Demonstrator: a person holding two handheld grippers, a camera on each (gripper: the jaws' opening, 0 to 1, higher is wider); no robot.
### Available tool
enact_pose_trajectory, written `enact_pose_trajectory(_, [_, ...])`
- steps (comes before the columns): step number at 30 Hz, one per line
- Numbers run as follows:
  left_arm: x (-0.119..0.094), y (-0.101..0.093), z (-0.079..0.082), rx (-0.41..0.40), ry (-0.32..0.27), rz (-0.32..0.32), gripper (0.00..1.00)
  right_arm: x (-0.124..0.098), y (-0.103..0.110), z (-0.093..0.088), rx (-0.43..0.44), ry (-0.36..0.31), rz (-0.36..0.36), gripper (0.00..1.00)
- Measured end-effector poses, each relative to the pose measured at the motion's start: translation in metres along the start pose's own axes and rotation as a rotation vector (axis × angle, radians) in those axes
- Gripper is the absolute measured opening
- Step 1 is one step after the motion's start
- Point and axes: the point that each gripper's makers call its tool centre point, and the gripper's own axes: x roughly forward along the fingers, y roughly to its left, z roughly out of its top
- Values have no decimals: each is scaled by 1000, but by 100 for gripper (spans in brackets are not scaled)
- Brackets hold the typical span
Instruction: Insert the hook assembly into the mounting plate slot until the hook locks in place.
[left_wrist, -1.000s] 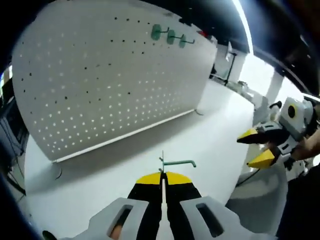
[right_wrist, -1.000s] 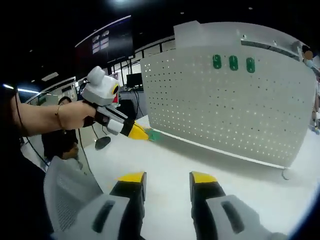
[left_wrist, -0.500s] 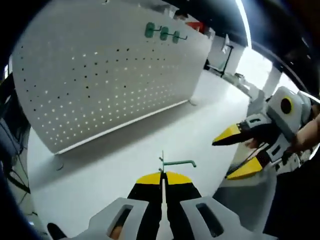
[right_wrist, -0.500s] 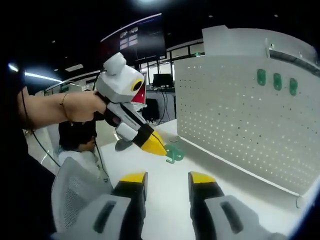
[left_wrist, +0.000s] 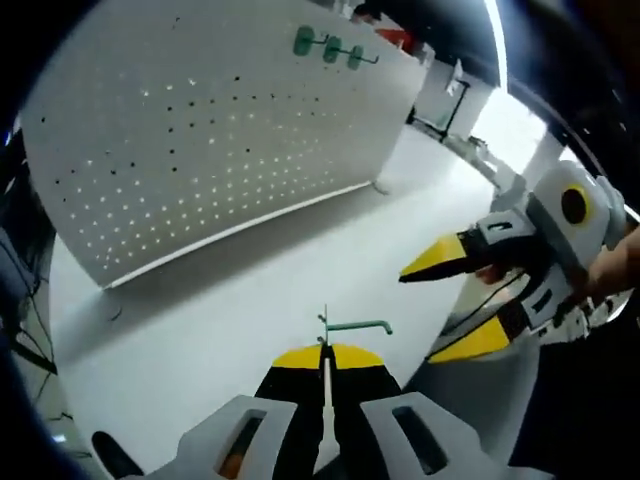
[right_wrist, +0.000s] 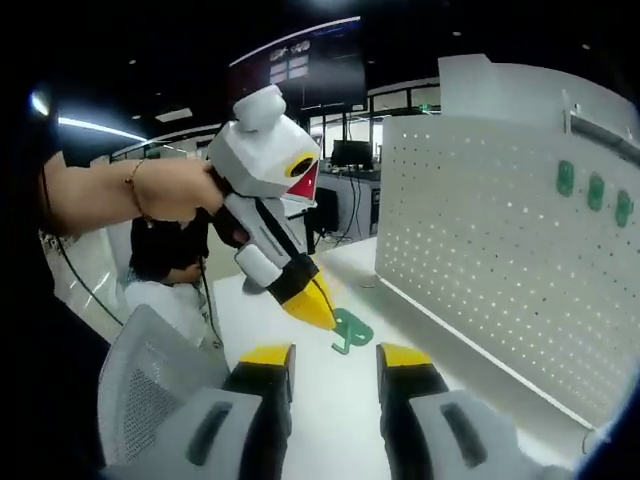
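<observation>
My left gripper (left_wrist: 324, 350) is shut on a green hook assembly (left_wrist: 355, 325), whose wire arm sticks out to the right past the yellow tips. In the right gripper view that left gripper (right_wrist: 312, 305) hangs above the white table with the green hook (right_wrist: 350, 330) at its tip. The white pegboard mounting plate (left_wrist: 200, 140) stands upright on the table, with three green hooks (left_wrist: 330, 46) mounted near its top edge. My right gripper (right_wrist: 333, 355) is open with nothing between its fingers; it enters the left gripper view from the right (left_wrist: 455, 300).
The white table (left_wrist: 220, 320) runs from the pegboard (right_wrist: 500, 250) foot toward me. A grey mesh chair back (right_wrist: 150, 390) stands at the lower left of the right gripper view. A seated person (right_wrist: 175, 265) and desks with monitors lie beyond the table.
The right gripper has drawn closer to the left gripper and the hook it holds. Both views have shifted with the hands; the pegboard stays where it stood.
</observation>
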Motion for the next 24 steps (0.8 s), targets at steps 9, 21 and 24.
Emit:
enact_pose_trajectory(9, [2,-12,-5,-21,64,-65,1,11,10,-12,-153,60,40,23])
enact_pose_trajectory(21, [2,-21,-9,-96,98,-138,1,13,6,-25,-286,118,26,17])
enact_pose_trajectory(24, [2,-25,-9,-126,99,-161,1,13,6,-27,-300,124,24,14])
